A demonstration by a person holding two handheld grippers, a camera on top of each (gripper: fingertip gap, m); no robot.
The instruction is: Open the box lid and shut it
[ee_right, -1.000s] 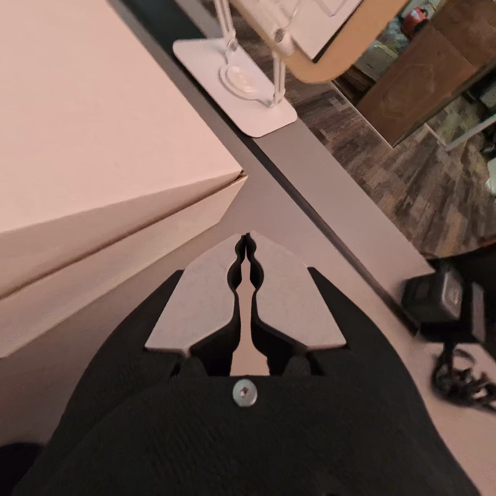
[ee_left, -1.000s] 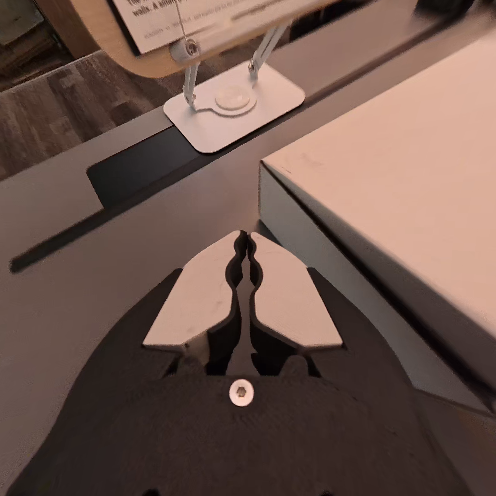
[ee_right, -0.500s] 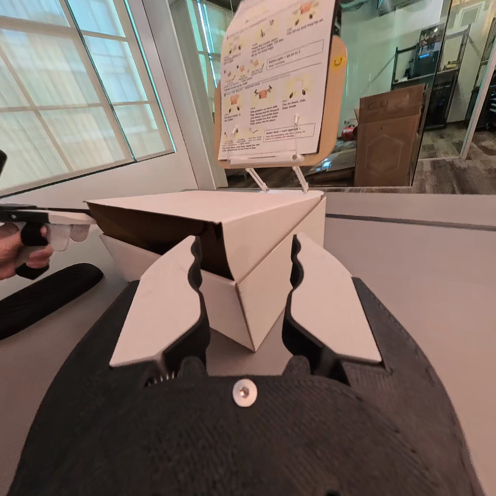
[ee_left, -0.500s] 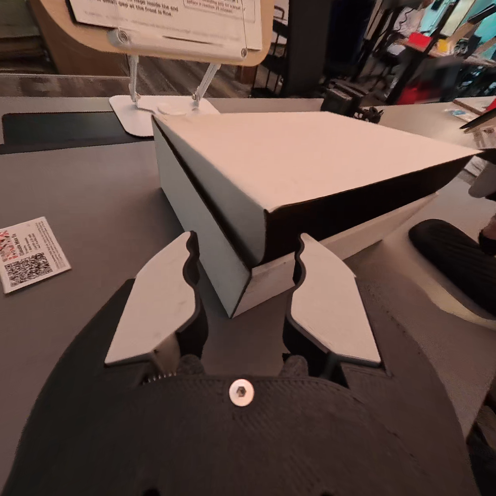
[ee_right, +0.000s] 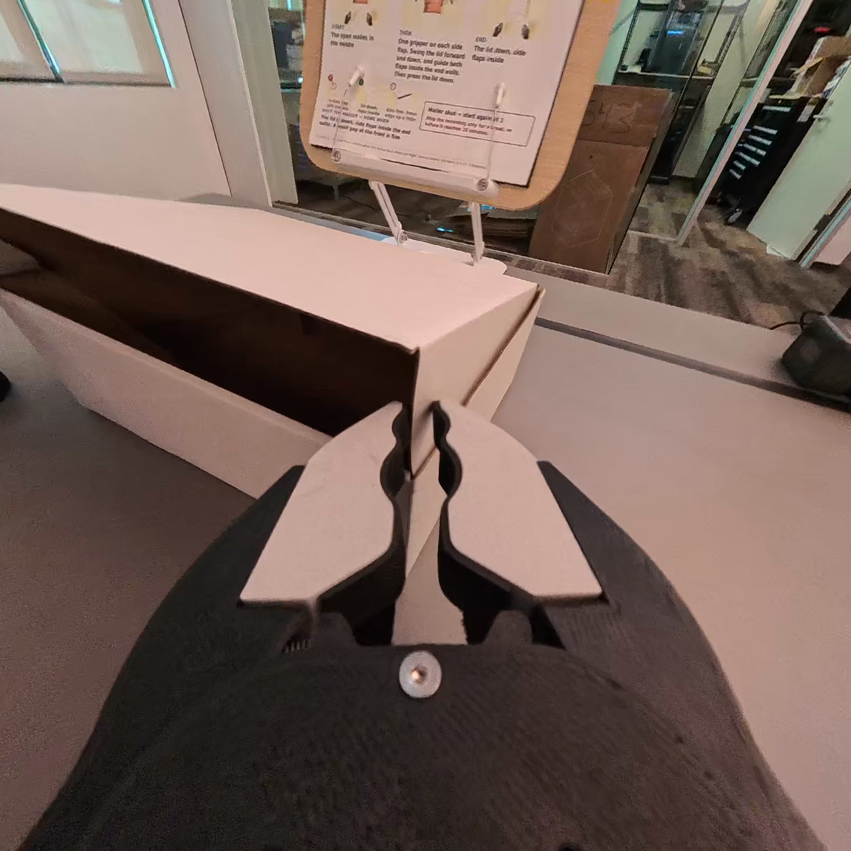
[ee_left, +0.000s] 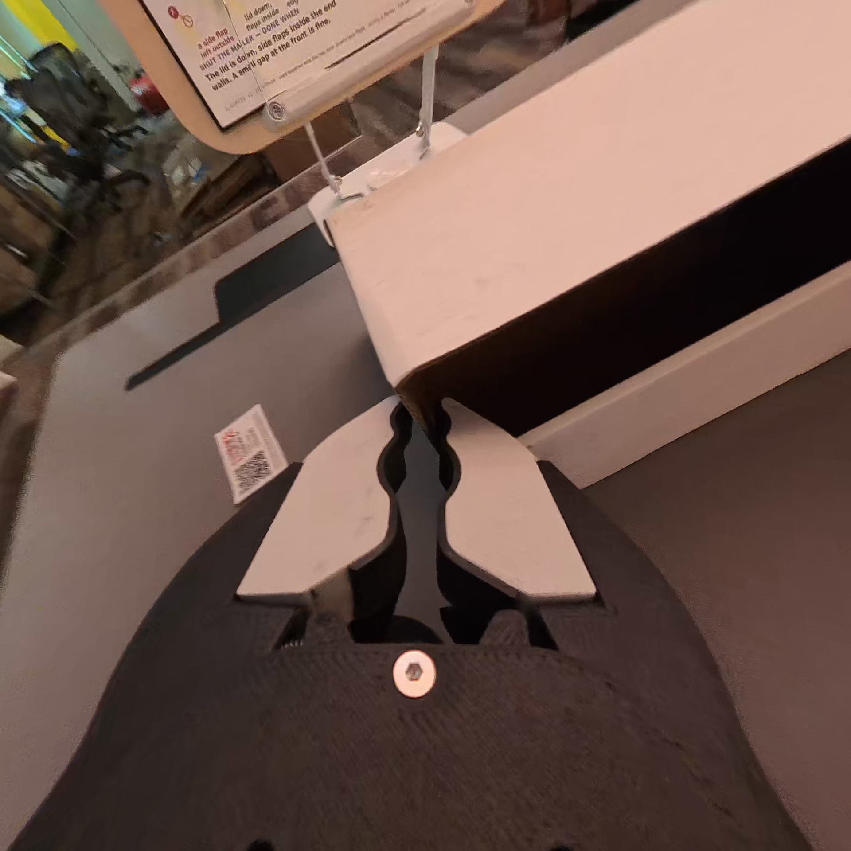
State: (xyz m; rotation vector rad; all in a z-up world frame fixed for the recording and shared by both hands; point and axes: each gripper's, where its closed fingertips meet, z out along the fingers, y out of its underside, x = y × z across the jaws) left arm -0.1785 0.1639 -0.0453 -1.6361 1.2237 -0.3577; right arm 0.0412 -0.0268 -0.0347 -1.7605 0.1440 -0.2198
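A white mailer box sits on the grey table with its lid (ee_left: 529, 193) raised a little above the base's front wall (ee_left: 690, 382), leaving a dark gap. My left gripper (ee_left: 420, 407) is shut on the lid's front left corner. In the right wrist view the lid (ee_right: 276, 258) slopes up from the base (ee_right: 161, 391), and my right gripper (ee_right: 420, 410) is shut on the lid's front right corner, at its side flap. The inside of the box is hidden in shadow.
An instruction board on a white stand (ee_left: 285, 55) stands just behind the box and also shows in the right wrist view (ee_right: 437, 92). A small printed card (ee_left: 251, 453) lies on the table at the left. A black device (ee_right: 819, 354) sits at the far right.
Half a second ago both grippers were open around the lid's front corners; now both have closed on those corners. A second ago both were shut beside the box.
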